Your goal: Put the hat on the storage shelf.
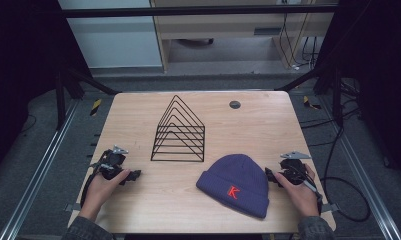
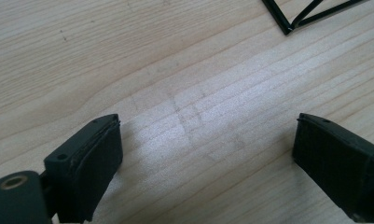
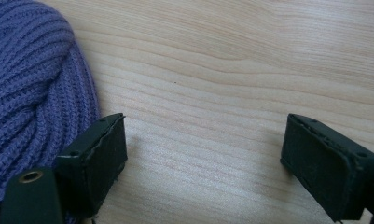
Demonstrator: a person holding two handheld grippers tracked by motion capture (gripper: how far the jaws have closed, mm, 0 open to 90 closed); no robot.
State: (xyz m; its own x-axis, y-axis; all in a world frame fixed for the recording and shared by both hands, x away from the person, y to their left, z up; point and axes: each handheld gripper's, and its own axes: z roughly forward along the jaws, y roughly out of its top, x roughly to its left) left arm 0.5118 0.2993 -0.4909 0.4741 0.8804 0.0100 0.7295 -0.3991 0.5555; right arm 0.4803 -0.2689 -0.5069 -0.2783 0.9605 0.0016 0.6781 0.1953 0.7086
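The beanie (image 1: 235,184) lies flat near the table's (image 1: 148,200) front right edge, just left of the right gripper (image 1: 269,175), whose jaws stand spread with bare wood between them. It is purple ribbed knit with 1 red K. The left gripper (image 1: 134,175), also released, rests well apart; a black wire rack (image 1: 179,132) stands behind.

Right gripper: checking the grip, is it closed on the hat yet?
Open. The right gripper has bare table between its jaws; the hat lies beside one.
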